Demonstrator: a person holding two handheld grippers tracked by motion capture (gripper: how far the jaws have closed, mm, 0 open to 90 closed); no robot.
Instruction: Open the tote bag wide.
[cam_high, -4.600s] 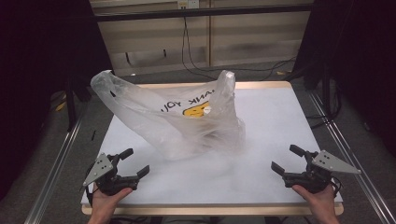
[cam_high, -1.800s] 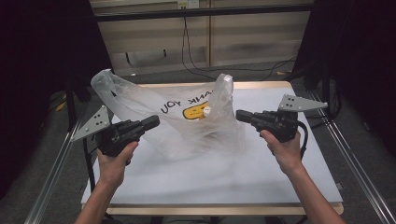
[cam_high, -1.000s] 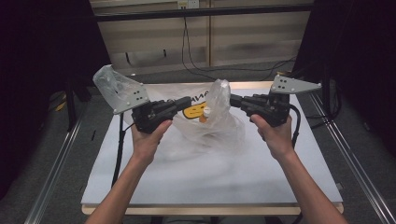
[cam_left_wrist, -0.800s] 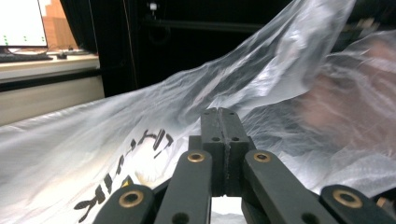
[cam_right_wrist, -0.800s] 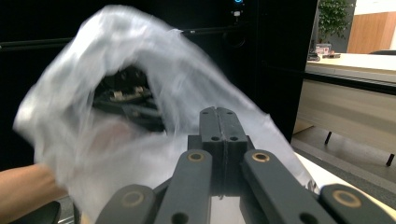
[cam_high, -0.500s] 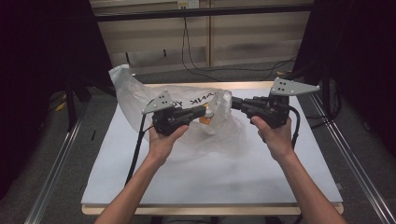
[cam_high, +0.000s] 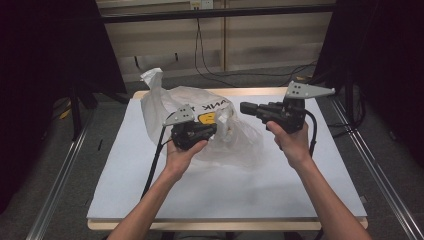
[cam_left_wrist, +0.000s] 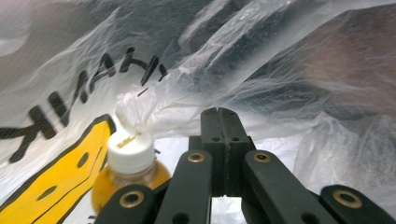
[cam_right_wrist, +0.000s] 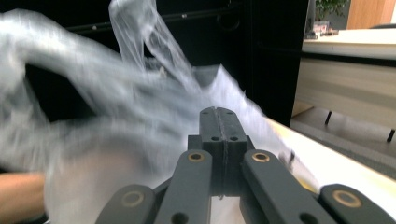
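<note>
A thin translucent plastic bag (cam_high: 235, 142) with black letters and a yellow face lies crumpled at the back middle of the table, one handle (cam_high: 151, 79) sticking up at its left. My left gripper (cam_high: 214, 129) is pressed against the bag's printed front, jaws shut together. In the left gripper view a small bottle (cam_left_wrist: 128, 156) with a white cap and orange contents stands just left of the left gripper (cam_left_wrist: 218, 114), with bag film (cam_left_wrist: 303, 70) all around. My right gripper (cam_high: 244, 106) hovers at the bag's right top, jaws shut, and the blurred bag (cam_right_wrist: 116, 116) lies beyond it (cam_right_wrist: 218, 114). No plastic is visible between either pair of jaws.
The white table top (cam_high: 150, 200) has bare room in front of and beside the bag. Metal rails (cam_high: 60, 185) run along both sides. Cables (cam_high: 215, 75) lie on the floor behind the table, with dark curtains at left and right.
Both hands came up from the table's front edge to the bag. Over the last second my left gripper swept right onto the printed front, and the bag bunched rightward. The right gripper held still.
</note>
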